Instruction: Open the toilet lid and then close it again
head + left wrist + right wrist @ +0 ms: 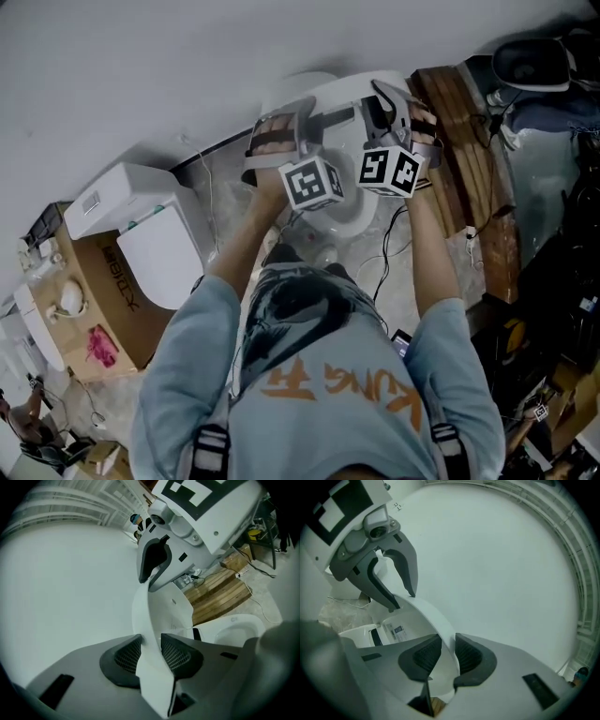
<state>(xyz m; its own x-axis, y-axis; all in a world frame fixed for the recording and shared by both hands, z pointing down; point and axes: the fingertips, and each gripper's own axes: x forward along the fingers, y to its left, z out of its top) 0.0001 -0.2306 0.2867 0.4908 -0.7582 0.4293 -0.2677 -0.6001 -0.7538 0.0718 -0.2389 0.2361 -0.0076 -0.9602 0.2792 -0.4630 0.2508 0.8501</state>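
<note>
The white toilet lid [328, 92] stands raised, close to the wall, over the bowl [349, 217]. My left gripper [286, 127] is shut on the lid's rim [151, 667], which passes between its two mesh pads [127, 656]. My right gripper [389, 108] grips the same rim [446, 637] further along, with the edge between its pads [469, 654]. Each gripper shows in the other's view: the right gripper [154, 566] from the left, the left gripper [389, 576] from the right. The open bowl [239, 626] shows below the lid.
A white wall [187, 56] is directly behind the lid. A wooden pallet [469, 159] leans at the right. A second toilet [141, 220] sits on a cardboard box [103, 300] at the left. Cables [389, 253] trail on the floor by the bowl.
</note>
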